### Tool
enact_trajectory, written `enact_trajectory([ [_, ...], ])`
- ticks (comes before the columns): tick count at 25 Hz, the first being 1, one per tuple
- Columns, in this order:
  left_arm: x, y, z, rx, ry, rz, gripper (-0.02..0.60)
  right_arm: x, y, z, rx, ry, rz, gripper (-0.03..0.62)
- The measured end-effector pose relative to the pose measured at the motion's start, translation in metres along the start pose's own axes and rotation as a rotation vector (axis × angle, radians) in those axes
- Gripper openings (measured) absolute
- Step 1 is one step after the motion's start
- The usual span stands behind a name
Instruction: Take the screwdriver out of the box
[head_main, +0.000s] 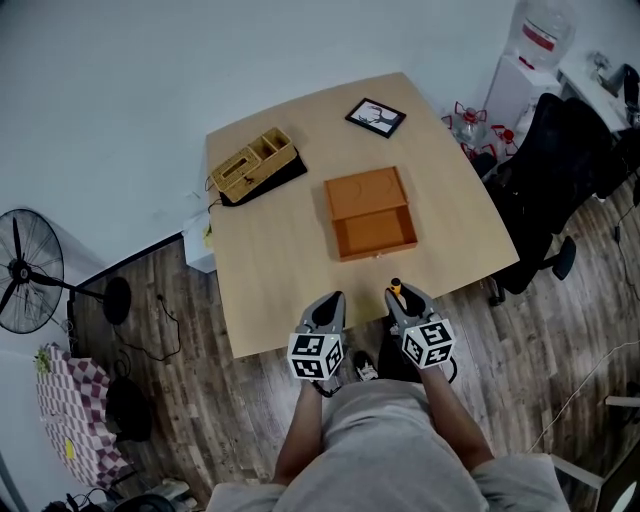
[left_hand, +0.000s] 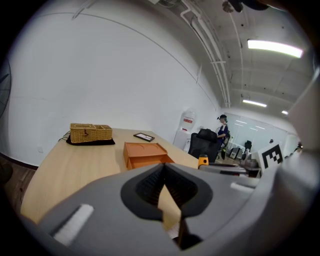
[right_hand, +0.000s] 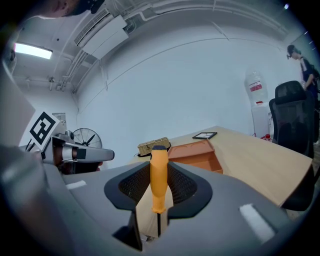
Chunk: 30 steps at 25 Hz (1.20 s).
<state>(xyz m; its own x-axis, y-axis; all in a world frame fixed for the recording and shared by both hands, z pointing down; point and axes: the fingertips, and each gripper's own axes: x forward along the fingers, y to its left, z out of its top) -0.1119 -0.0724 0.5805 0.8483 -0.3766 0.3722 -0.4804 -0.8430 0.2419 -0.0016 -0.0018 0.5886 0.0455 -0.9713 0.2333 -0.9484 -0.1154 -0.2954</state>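
Orange-handled, the screwdriver (right_hand: 159, 175) is already out of the box, clamped between the fingers of the right gripper (head_main: 402, 300) over the near edge of the counter (head_main: 270, 270). Its long axis stands roughly upright, black cap uppermost, the shaft end pointing down and hidden. Just beside it, the left gripper (head_main: 327, 305) has its fingers together on nothing. Farther off lies the open box (head_main: 370, 215), well apart.

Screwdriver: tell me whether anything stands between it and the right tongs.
Nothing visible does. The right tongs are shut on the screwdriver, gripping its orange handle, which stands upright between them, out of the open box and apart from it.
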Motion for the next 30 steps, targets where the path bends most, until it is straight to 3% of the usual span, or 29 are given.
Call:
enact_trajectory([
  [18,0.0035,-0.0065,0.0003,0.014,0.006,-0.002,0.055,-0.0009,0.0039,0.0013,-0.041,0.010,0.025,0.107],
  [30,0.0048,-0.0040,0.0025,0.015,0.010,-0.002,0.055,-0.0016,-0.0042,0.0026,0.013,-0.004,0.011,0.107],
])
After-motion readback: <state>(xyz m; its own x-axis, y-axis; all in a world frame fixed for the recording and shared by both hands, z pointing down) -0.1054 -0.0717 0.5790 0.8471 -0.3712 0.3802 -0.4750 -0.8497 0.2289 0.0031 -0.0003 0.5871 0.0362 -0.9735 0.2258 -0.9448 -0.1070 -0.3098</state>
